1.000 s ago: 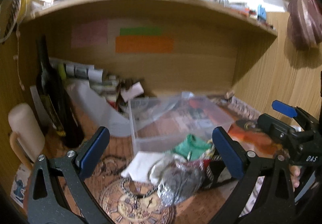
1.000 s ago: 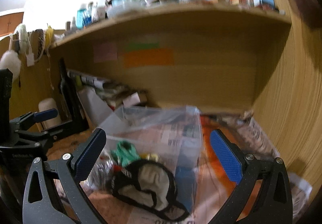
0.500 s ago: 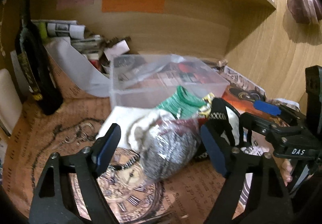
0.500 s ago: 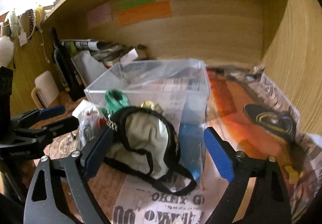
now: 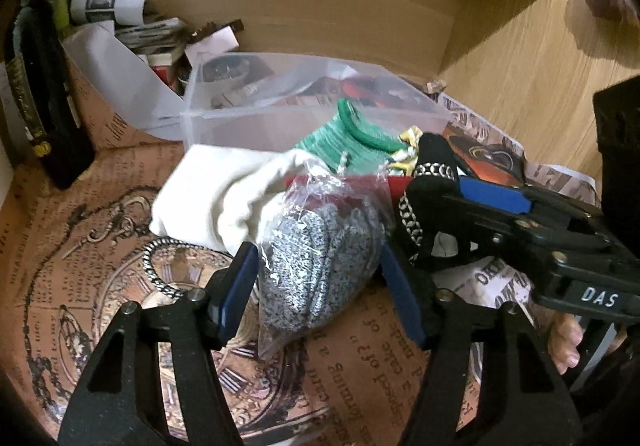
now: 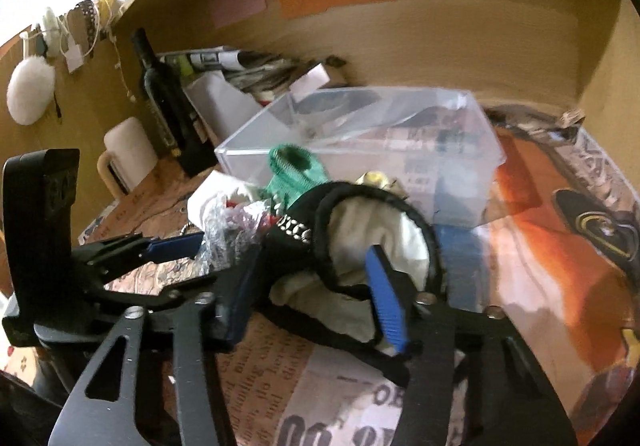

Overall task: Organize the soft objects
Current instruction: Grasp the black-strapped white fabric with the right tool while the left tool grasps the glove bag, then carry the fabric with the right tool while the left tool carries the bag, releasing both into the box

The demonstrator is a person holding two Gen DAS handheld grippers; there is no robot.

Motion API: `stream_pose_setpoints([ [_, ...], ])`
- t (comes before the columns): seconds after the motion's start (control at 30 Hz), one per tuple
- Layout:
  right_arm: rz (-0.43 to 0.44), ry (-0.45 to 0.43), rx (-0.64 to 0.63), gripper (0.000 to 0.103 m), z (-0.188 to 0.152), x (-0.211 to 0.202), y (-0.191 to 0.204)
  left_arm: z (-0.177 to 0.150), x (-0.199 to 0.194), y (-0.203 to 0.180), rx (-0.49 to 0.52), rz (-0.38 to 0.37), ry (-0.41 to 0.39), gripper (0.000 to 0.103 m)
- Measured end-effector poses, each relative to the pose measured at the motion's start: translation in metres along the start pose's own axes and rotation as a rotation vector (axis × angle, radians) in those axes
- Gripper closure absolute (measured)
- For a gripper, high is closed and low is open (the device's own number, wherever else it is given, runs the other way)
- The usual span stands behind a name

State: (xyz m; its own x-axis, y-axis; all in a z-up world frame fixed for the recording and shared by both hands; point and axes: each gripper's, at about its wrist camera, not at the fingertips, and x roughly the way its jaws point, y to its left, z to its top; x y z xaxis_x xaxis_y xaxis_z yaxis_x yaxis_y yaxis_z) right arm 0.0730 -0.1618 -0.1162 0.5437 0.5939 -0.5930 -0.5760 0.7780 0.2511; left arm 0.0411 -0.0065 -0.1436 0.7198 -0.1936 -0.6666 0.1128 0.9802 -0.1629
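Observation:
A pile of soft things lies in front of a clear plastic box [image 5: 256,117] [image 6: 460,133]: a bagged grey knit bundle [image 5: 320,270], a white cloth [image 5: 216,201], a green sock [image 5: 352,137] [image 6: 292,169] and a black-trimmed cream cloth pouch [image 6: 372,242]. My left gripper [image 5: 320,286] is partly closed, its pads on either side of the grey bundle's bag. My right gripper [image 6: 312,302] is partly closed around the black-trimmed pouch; it also shows in the left wrist view [image 5: 492,201].
A dark bottle [image 5: 36,93] [image 6: 168,105], a white mug [image 6: 128,153] and a paper-filled white organizer [image 5: 120,77] stand at the back left. Wooden walls close the back and right. Printed paper [image 5: 80,246] covers the desk.
Both grippers came down and forward into the pile and narrowed: the left around the bagged grey bundle, the right around the black-trimmed pouch.

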Motion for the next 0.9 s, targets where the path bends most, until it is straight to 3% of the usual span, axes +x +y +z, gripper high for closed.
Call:
stream_pose_setpoints([
  [0.13,0.008,0.000,0.011,0.073,0.000,0.002,0.000,-0.001,0.005,0.001,-0.008,-0.012,0.004,0.044],
  [0.2,0.011,-0.005,0.011,0.078,-0.001,0.000,0.000,-0.001,0.006,0.001,-0.007,-0.028,0.011,0.058],
  [0.4,0.003,-0.034,-0.006,0.084,-0.001,-0.009,0.001,-0.004,-0.001,0.000,0.003,-0.032,0.002,0.071],
  [0.9,-0.048,-0.160,0.008,0.088,0.013,-0.053,-0.005,0.021,-0.041,0.005,-0.011,-0.040,-0.126,0.073],
])
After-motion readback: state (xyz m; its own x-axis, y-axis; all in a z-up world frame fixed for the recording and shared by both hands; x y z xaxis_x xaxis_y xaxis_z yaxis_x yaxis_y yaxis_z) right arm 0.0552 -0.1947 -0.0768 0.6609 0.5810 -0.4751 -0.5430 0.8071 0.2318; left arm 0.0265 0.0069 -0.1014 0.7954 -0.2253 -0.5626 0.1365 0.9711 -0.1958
